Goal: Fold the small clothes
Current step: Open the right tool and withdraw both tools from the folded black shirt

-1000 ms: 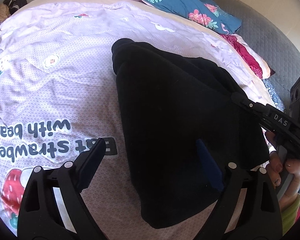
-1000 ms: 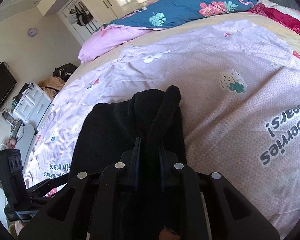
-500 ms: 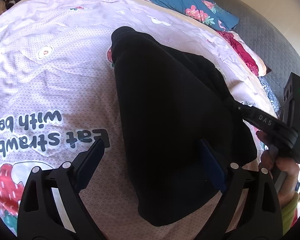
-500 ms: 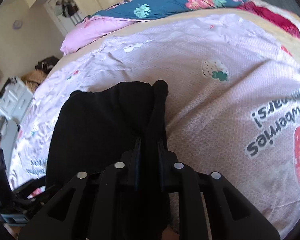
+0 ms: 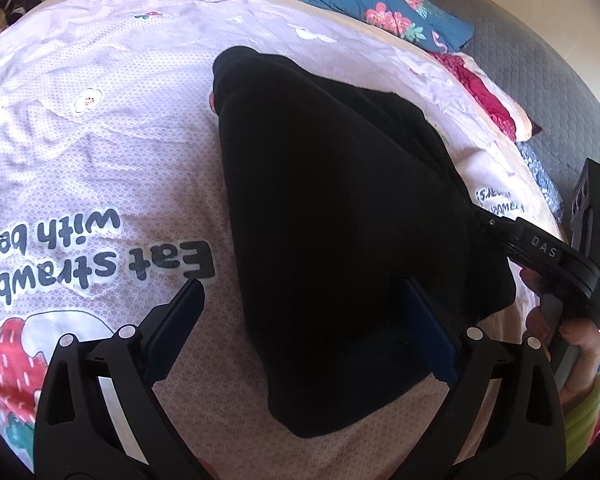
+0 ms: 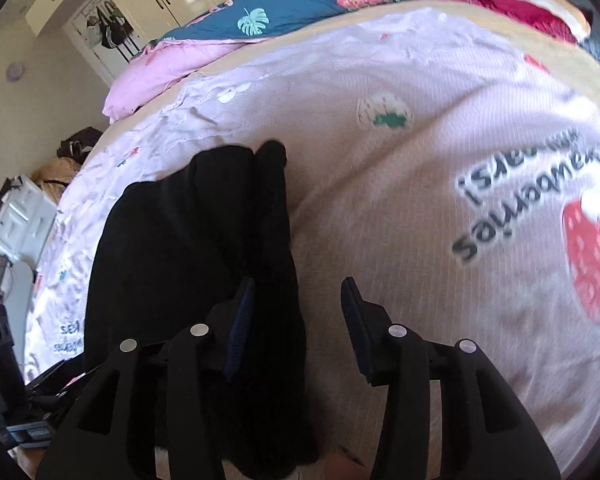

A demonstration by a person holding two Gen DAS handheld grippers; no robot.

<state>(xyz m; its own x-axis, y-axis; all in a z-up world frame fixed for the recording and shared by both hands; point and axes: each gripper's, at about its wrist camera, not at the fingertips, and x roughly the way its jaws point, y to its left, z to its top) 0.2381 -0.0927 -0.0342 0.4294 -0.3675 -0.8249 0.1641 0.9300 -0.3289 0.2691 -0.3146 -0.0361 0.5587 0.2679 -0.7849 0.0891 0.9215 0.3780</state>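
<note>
one black garment [image 5: 340, 216] on bedspread [image 5: 100, 168] | left gripper [image 5: 304, 320] wide, opening | right gripper [image 6: 296, 312] opening, garment between

L gripper [image 5: 306, 320] jaws opening, wide | R gripper [image 6: 298, 312] jaws opening

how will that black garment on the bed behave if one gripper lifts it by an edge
The black garment would probably droop and unfold: it lies in soft, rounded folds on the pink bedspread. It looks thick and fleecy, so likely grippy rather than slippery. The right gripper, jaws opening, has an edge between them; the cloth stays slumped.
</note>
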